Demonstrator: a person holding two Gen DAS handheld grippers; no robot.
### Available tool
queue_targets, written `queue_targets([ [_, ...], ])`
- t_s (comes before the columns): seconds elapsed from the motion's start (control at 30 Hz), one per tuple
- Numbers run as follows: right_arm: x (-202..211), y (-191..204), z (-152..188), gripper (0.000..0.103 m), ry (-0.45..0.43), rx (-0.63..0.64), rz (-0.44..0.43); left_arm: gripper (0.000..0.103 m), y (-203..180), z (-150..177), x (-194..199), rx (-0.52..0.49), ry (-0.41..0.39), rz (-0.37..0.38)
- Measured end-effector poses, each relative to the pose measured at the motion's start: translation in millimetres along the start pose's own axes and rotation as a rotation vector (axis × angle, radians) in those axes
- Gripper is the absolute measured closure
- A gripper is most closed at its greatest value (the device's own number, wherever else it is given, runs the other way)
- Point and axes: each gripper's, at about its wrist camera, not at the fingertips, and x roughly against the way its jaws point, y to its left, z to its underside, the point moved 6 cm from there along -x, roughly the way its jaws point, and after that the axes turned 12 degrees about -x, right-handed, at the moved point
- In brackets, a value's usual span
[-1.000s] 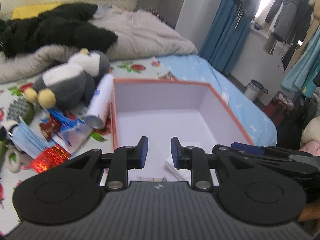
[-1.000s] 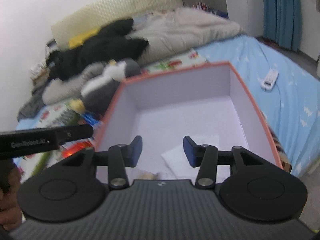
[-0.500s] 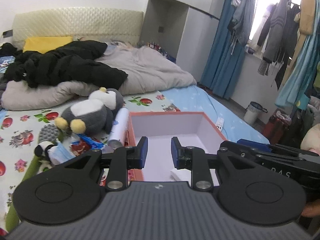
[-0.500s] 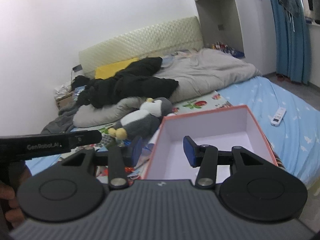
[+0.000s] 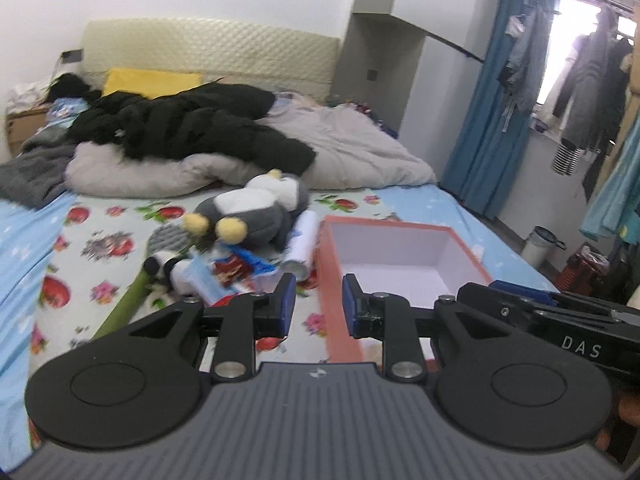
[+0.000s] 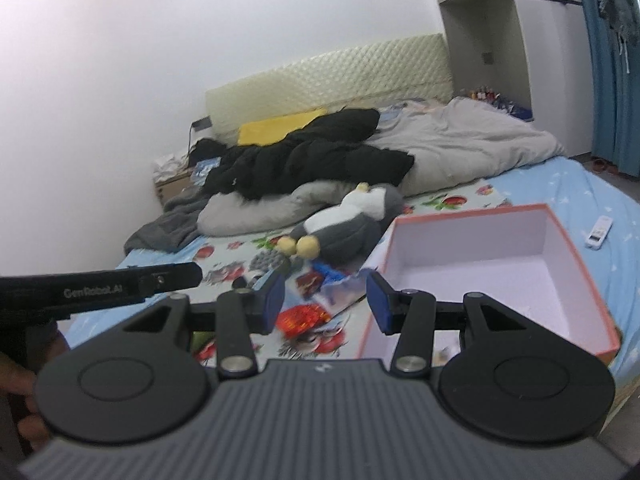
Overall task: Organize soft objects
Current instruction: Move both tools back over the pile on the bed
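A grey and white penguin plush (image 5: pixel 256 210) with yellow feet lies on the bed, also in the right wrist view (image 6: pixel 348 226). Right of it stands an open orange box (image 5: pixel 332 264) with a white inside, also in the right wrist view (image 6: pixel 576 256). Between them lies a pile of small items: a white tube (image 5: pixel 300 248), a blue face mask (image 5: pixel 204 278), a red foil packet (image 6: pixel 302 318). My left gripper (image 5: pixel 319 306) is open and empty, held back above the box's left wall. My right gripper (image 6: pixel 326 298) is open and empty above the pile.
A black coat (image 5: pixel 188 124) and a grey duvet (image 5: pixel 352 148) fill the far bed. A white remote (image 6: pixel 599 232) lies right of the box. A green stick (image 5: pixel 124 308) lies at the left. Curtains, hanging clothes and a bin (image 5: pixel 540 244) stand at the right.
Both grippers have pulled back and risen from over the box and swung left. The box now looks smaller and farther off. Both stay open and empty.
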Motion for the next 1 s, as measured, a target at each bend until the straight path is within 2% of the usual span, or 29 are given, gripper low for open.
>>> queue_targets([
  [0.2, -9.1, 25.2, 27.4, 0.054, 0.066, 0.024, -0.045, 0.074, 25.7, 30.9, 15.5, 0.035, 0.032, -0.059],
  [0.43, -25.2, 42.7, 59.4, 0.054, 0.152, 0.048, -0.057, 0.073, 46.4, 66.1, 22.4, 0.075, 0.076, -0.11],
  [0.53, -29.1, 46.9, 68.9, 0.054, 0.174, 0.05, -0.055, 0.067, 56.1, 80.9, 22.9, 0.097, 0.094, -0.123],
  [0.8, -50.2, 52.9, 85.9, 0.054, 0.223, 0.062, -0.042, 0.066, 80.8, 102.5, 6.9, 0.143, 0.127, -0.137],
  [1.0, -78.2, 53.3, 90.1, 0.054, 0.252, 0.043, -0.03, 0.066, 103.8, 111.7, -23.7, 0.16, 0.154, -0.142],
])
